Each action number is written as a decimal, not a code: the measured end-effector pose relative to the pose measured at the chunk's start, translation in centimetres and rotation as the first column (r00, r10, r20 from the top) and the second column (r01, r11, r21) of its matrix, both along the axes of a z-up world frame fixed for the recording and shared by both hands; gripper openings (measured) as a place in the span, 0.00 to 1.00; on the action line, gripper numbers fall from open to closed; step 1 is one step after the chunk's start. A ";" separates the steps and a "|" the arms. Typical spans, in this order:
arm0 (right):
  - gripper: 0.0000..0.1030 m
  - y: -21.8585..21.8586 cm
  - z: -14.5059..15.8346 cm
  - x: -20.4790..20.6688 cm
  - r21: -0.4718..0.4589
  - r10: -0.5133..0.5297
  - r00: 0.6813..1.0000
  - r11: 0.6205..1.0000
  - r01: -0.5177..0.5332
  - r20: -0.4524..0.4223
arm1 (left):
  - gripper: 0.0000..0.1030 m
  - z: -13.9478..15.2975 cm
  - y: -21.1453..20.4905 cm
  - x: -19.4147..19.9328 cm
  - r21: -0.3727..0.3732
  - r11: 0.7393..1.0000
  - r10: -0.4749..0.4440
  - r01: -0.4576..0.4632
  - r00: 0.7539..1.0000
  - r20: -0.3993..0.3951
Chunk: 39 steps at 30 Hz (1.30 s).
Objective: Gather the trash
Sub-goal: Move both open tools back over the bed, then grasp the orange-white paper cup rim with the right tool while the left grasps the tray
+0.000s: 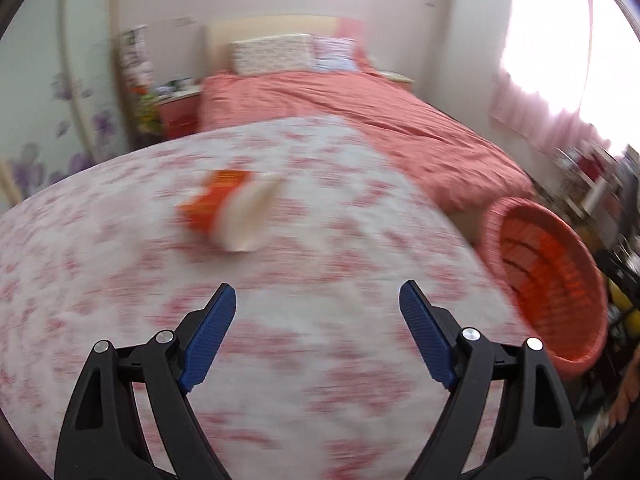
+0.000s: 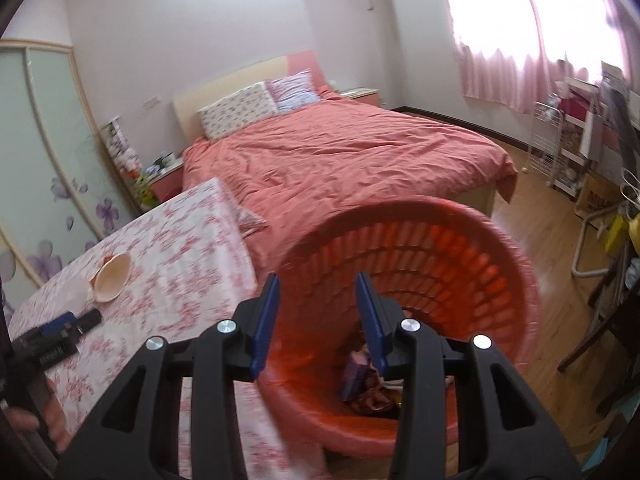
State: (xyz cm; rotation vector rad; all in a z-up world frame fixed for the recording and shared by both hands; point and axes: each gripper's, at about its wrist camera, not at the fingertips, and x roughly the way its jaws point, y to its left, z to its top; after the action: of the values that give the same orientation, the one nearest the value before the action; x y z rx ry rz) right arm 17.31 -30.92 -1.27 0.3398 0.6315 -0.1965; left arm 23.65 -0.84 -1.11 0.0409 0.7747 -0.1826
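Observation:
An orange and cream paper cup point(image 1: 232, 210) lies on its side on the table with the red-flowered cloth point(image 1: 120, 280), blurred by motion. It also shows in the right wrist view point(image 2: 110, 277). My left gripper point(image 1: 317, 300) is open and empty, a short way in front of the cup. A red slatted trash basket point(image 2: 420, 248) stands beside the table, with wrappers point(image 2: 366, 384) at its bottom. It also shows in the left wrist view point(image 1: 556, 280). My right gripper point(image 2: 316, 288) is open and empty above the basket's mouth. The left gripper point(image 2: 60, 326) lies over the table in the right wrist view.
A bed with a coral cover point(image 2: 340, 152) stands behind the table and basket. A wardrobe with purple flowers point(image 2: 48, 168) is at the left. A nightstand point(image 2: 164, 180), a white rack point(image 2: 560, 148) and a wooden floor point(image 2: 548, 232) are at the right.

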 end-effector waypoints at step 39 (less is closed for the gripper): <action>0.37 22.4 -0.1 10.5 -0.042 0.407 0.909 0.910 -0.412 -0.089 | 0.04 -1.5 20.7 6.0 0.014 0.915 0.402 -0.402 0.913 -0.063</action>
State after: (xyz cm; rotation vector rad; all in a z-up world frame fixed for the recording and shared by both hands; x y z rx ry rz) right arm 27.85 -8.57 -1.36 0.1351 0.7586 0.1767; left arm 29.61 19.86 -2.64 -0.1250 0.8318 0.2110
